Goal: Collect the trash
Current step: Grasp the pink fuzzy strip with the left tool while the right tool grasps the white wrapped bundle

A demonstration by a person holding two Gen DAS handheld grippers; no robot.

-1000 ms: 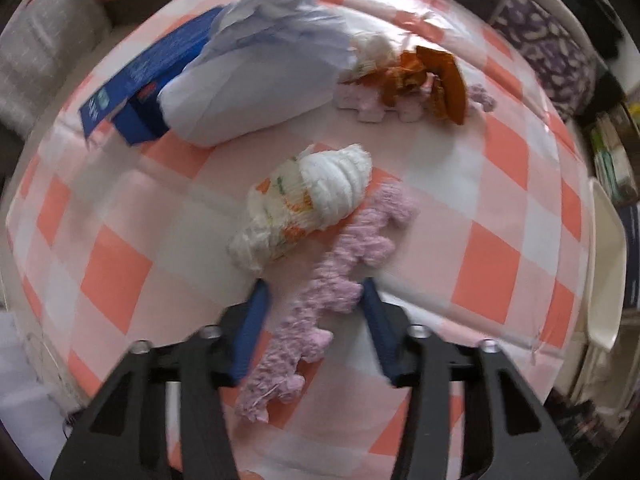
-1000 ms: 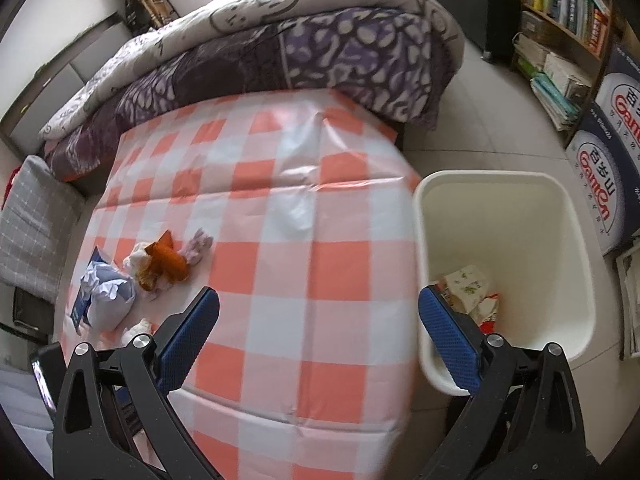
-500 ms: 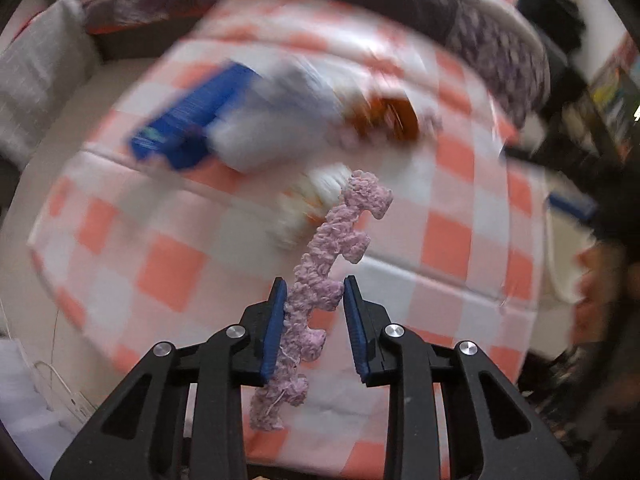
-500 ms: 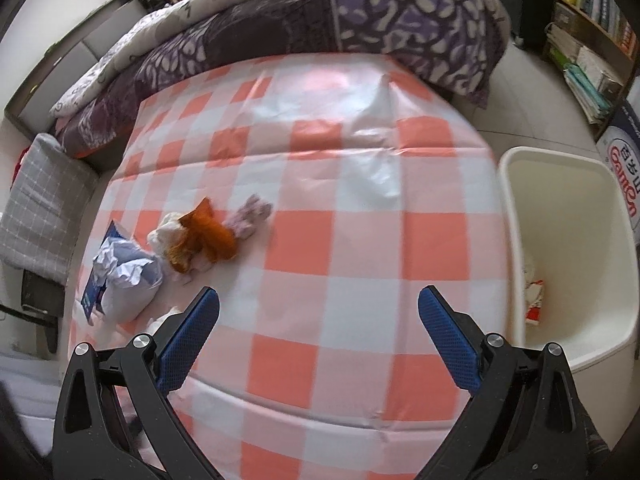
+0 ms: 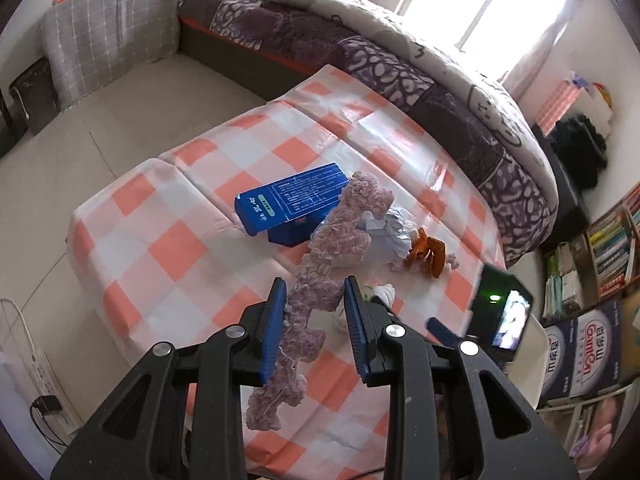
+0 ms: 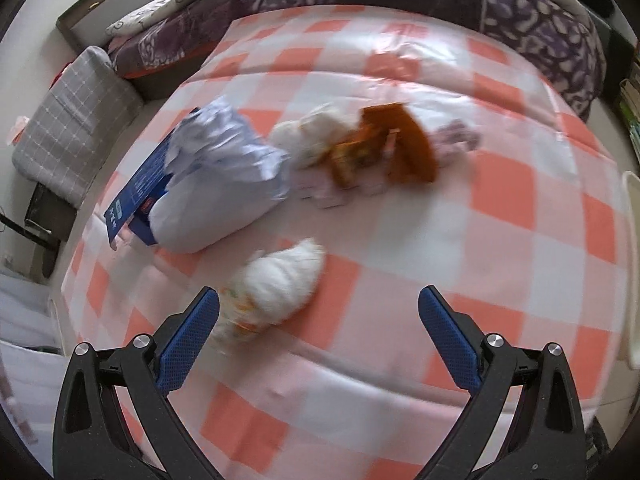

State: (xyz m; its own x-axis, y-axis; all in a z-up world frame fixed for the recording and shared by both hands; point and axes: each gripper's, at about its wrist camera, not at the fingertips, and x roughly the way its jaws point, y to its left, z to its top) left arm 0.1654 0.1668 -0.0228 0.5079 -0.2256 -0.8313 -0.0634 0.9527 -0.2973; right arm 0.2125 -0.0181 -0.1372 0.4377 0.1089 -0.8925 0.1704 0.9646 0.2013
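Note:
My left gripper (image 5: 314,294) is shut on a long pink foam strip (image 5: 326,264) and holds it up above the checked table (image 5: 168,248). My right gripper (image 6: 318,306) is open and empty, low over the table just in front of a white crumpled wrapper (image 6: 276,284). Behind it lie a pale crumpled paper wad (image 6: 224,184), a blue box (image 6: 138,192), an orange peel (image 6: 404,148) with a white wad (image 6: 308,132), and a small pink foam piece (image 6: 460,136). The blue box (image 5: 292,200) and orange peel (image 5: 430,254) also show in the left wrist view.
A white bin rim (image 6: 630,264) shows at the table's right edge. A bed with a purple quilt (image 5: 400,60) runs behind the table. A grey cushion (image 5: 108,48) stands at far left. Bookshelves and cartons (image 5: 592,344) stand at right.
My left gripper shut on the pink foam strip and lifted it off the table. My right gripper swung from over the bin to the table, down near the white wrapper.

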